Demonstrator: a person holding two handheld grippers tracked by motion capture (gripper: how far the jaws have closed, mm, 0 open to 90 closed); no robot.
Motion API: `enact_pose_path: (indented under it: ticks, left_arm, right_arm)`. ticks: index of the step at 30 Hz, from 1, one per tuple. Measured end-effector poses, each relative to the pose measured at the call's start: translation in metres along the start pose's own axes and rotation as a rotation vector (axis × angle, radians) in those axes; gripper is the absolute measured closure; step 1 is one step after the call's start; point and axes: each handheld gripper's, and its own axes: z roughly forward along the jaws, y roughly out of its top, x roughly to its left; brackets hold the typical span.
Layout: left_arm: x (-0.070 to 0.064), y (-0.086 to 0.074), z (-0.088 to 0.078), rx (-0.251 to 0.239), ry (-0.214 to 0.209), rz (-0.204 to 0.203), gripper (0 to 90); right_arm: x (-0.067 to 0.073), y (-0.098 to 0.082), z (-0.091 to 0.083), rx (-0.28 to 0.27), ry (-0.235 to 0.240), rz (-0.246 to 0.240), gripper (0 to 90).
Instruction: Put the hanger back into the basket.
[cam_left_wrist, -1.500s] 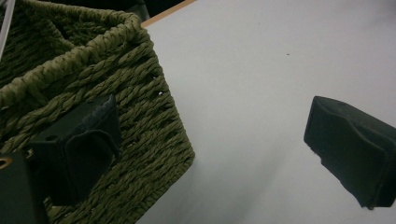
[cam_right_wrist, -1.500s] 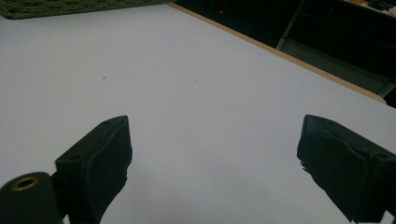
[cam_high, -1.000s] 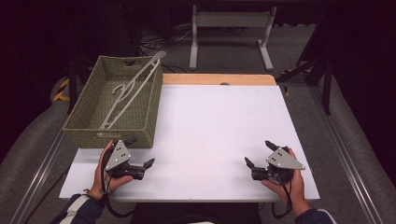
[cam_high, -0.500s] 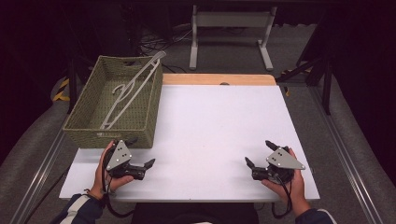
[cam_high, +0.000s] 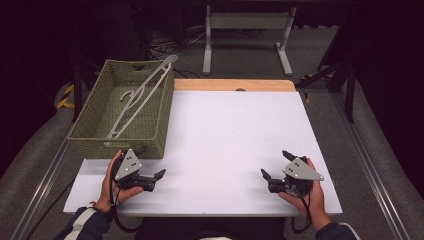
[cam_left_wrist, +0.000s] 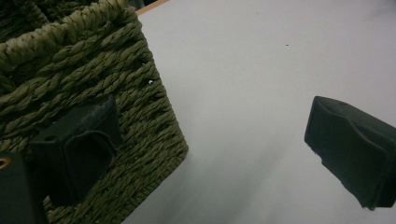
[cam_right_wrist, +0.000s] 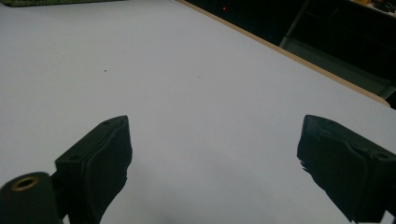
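Two hand-held grippers gape wide: the left hand-held gripper (cam_high: 152, 172) just beside the basket (cam_high: 87, 140), the right hand-held gripper (cam_high: 274, 165) well apart from it.

A lab: white test table (cam_high: 235, 145), floor cables (cam_high: 165, 47), dark surroundings.

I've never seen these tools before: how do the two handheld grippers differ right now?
The left gripper sits beside the woven basket, one jaw near its wall; the right gripper rests over bare white table. The left points rightward, the right leftward and away. Both are open, empty, and carry grey plates.
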Motion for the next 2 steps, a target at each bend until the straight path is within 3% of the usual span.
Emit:
enact_pose_path:
  ticks: [2]
  left_arm:
    - [0.0005, 0.0004, 0.0009, -0.011, 0.002, -0.011, 4.3]
  right_arm:
    - [-0.0007, -0.0005, 0.0000, 0.001, -0.004, 0.000, 10.7]
